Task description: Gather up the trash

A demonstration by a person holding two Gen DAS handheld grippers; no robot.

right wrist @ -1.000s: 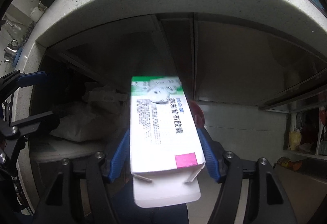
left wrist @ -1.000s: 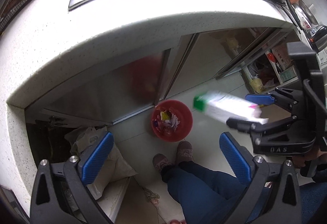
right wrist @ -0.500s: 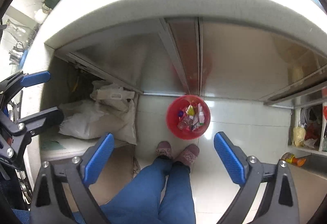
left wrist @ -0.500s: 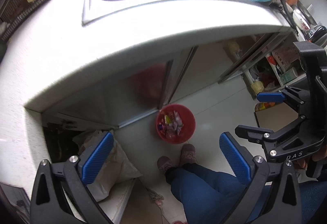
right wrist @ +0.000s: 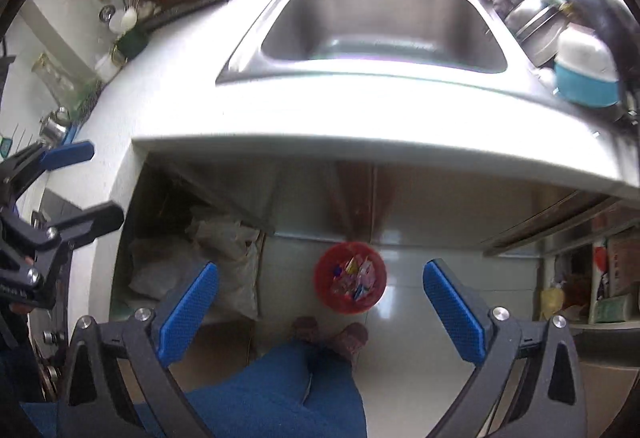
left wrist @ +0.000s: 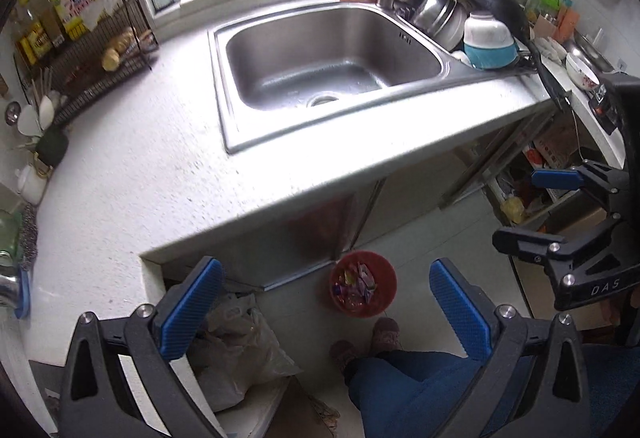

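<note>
A red trash bin [left wrist: 363,290] [right wrist: 350,277] stands on the floor in front of the cabinet doors, with several colourful wrappers inside. Both grippers hang high above it, pointing steeply down. My left gripper [left wrist: 324,264] is open with nothing between its blue pads. The jaws of my right gripper [right wrist: 320,268] are opening wide and hold nothing; the bin shows through the gap. Each gripper appears at the edge of the other's view: the right gripper [left wrist: 518,208] on the right side, the left gripper [right wrist: 104,182] on the left side. No white medicine box is in view.
A white counter [left wrist: 160,178] with a steel sink [left wrist: 224,98] spreads out beyond the bin. Bowls and pans [left wrist: 488,42] are stacked right of the sink, and a wire rack [left wrist: 92,54] stands at the left. Plastic bags [left wrist: 240,350] lie under the counter. A person's legs [left wrist: 400,390] and slippers are beside the bin.
The right gripper let go of the white medicine box and opened wide; the box is gone from view. Both grippers rose, so the counter top and sink now show.
</note>
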